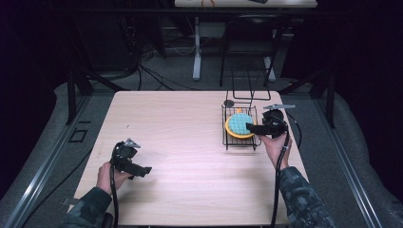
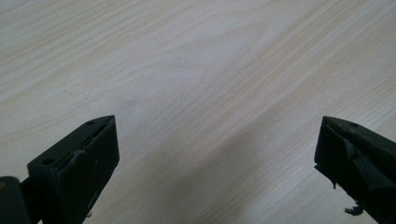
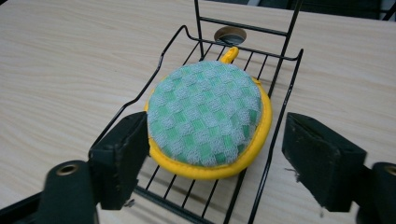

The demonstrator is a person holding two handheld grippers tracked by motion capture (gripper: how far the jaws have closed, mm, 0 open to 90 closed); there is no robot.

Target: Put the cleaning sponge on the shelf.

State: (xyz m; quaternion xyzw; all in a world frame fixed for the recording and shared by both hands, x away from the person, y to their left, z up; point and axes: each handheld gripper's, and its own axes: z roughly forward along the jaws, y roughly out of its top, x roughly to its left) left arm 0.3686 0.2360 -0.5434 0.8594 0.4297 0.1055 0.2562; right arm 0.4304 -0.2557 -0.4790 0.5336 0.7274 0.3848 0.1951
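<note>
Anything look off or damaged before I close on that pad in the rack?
Nothing spilled or askew. The round yellow-rimmed pad lies flat in the black wire rack. Only oddity: the left tool has frayed, peeling lining on its jaw edges.

Woven cloth pad (image 3: pixel 205 114), black wire rack (image 3: pixel 280 107), matt wood table (image 1: pixel 180 142).

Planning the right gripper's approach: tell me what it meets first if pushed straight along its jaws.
Most likely the round green-checked pad lying in the wire rack; the open right gripper already flanks its near edge.
</note>
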